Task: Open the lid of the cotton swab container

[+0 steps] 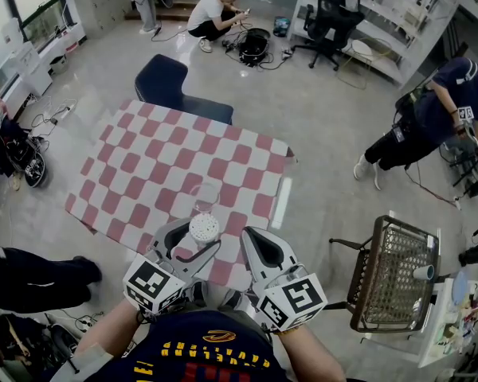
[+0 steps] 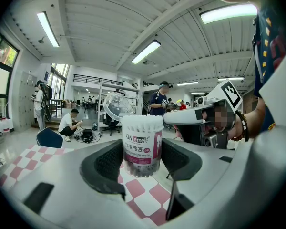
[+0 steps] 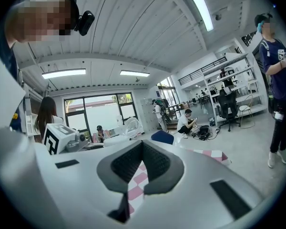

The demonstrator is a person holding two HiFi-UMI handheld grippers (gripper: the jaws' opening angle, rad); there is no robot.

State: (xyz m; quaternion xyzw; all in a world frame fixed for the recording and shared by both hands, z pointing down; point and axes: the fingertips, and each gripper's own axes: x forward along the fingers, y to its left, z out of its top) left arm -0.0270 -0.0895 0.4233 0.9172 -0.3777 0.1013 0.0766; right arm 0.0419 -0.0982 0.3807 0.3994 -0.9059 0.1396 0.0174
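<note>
Closest, the left gripper (image 2: 142, 160) clamps a clear cylindrical plastic cotton swab container (image 2: 142, 147) packed with white swabs (image 2: 142, 123), its domed transparent lid (image 2: 117, 106) tilted open behind. The right gripper (image 3: 142, 168) is closed and empty. The container stands near the front edge of the pink-checked table (image 1: 167, 165).

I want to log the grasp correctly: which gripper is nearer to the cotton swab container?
Left. The left gripper holds the cotton swab container between its jaws; the right gripper is shut and empty, apart from it on its right.
</note>
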